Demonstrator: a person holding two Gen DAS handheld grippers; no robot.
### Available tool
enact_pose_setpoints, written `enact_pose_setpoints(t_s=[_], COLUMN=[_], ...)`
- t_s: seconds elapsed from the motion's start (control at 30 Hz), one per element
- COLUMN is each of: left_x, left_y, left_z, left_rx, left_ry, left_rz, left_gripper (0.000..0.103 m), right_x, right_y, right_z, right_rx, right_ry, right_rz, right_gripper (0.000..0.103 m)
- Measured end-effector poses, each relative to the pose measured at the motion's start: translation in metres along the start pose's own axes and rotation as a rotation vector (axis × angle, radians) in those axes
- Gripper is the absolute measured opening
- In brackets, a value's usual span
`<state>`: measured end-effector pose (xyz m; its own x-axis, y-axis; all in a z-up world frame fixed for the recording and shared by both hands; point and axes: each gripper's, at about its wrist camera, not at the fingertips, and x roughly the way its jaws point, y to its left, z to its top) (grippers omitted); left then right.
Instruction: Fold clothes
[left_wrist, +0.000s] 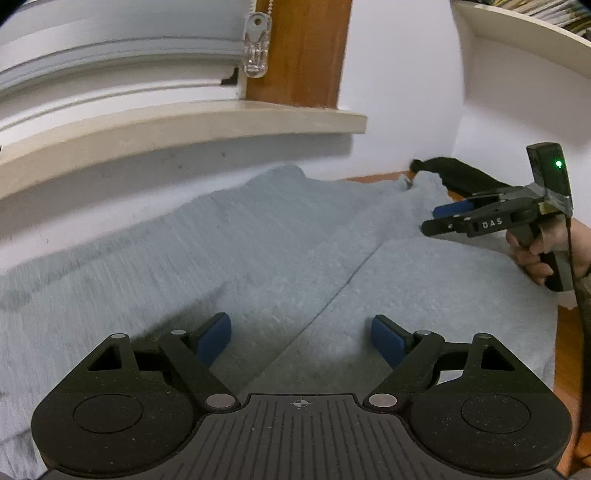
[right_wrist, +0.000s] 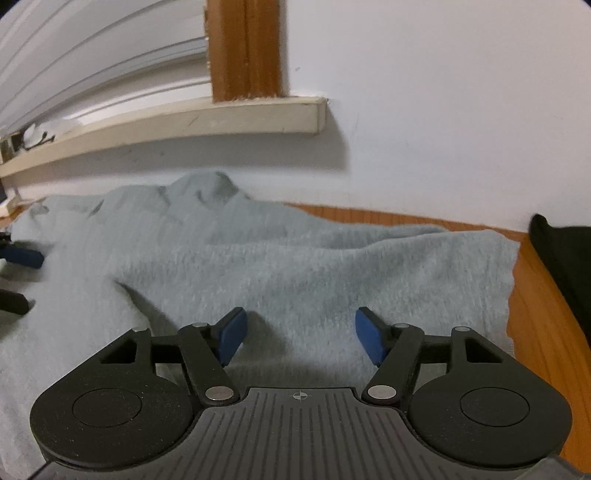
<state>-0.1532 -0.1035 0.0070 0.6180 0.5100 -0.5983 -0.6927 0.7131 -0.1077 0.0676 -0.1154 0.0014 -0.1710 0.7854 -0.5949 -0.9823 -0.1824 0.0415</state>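
A pale grey-blue garment (left_wrist: 258, 236) is seen spread over a wooden tabletop (right_wrist: 535, 314), bunched up against the white wall below a cream window sill (left_wrist: 184, 125). The left claw (left_wrist: 301, 334) is held low over the near part of the cloth with its blue pads (left_wrist: 216, 336) set wide apart, and nothing is gripped between them; a straight fold edge is seen running diagonally across the fabric ahead of it. The right claw (right_wrist: 301, 334) is likewise spread open above the garment, its pads (right_wrist: 369, 339) empty, with the cloth's right hem lying just beyond it beside bare wood. In the left wrist view the right claw (left_wrist: 439, 218) is also visible from the side, held by a hand (left_wrist: 532, 254) over the far right part of the garment; its gap cannot be judged from that angle. A dark object (right_wrist: 561, 266) is seen lying on the tabletop at the right, near the garment's edge. A wooden window frame (right_wrist: 247, 48) is visible above the sill.
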Motion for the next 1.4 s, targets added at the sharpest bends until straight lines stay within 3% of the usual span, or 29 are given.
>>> enact_pose_setpoints(t_s=[0.27, 0.43, 0.6, 0.77, 0.93, 1.2, 1.4], left_x=[-0.026, -0.036, -0.059, -0.098, -0.139, -0.181, -0.197], left_y=[-0.032, -0.024, -0.009, 0.022, 0.06, 0.103, 0.123], left_z=[-0.026, -0.026, -0.022, -0.015, -0.014, -0.034, -0.058], left_rx=[0.024, -0.021, -0.025, -0.063, -0.112, -0.183, -0.225], left_ry=[0.016, -0.02, -0.064, -0.122, -0.157, -0.164, -0.157], left_rz=[0.023, 0.041, 0.083, 0.171, 0.261, 0.356, 0.379], left_gripper=[0.098, 0.101, 0.103, 0.103, 0.103, 0.103, 0.103], right_x=[-0.041, -0.041, -0.046, -0.06, -0.047, 0.018, 0.029], right_y=[0.016, 0.021, 0.043, 0.091, 0.151, 0.27, 0.341], right_z=[-0.033, -0.032, -0.023, 0.005, 0.034, 0.053, 0.041], right_rx=[-0.023, -0.045, -0.146, -0.227, -0.301, -0.391, -0.47], right_ry=[0.002, 0.005, -0.002, -0.063, -0.082, 0.012, 0.045], right_rz=[-0.011, -0.03, -0.027, 0.074, 0.187, 0.371, 0.487], right_gripper=[0.065, 0.069, 0.069, 0.069, 0.07, 0.068, 0.064])
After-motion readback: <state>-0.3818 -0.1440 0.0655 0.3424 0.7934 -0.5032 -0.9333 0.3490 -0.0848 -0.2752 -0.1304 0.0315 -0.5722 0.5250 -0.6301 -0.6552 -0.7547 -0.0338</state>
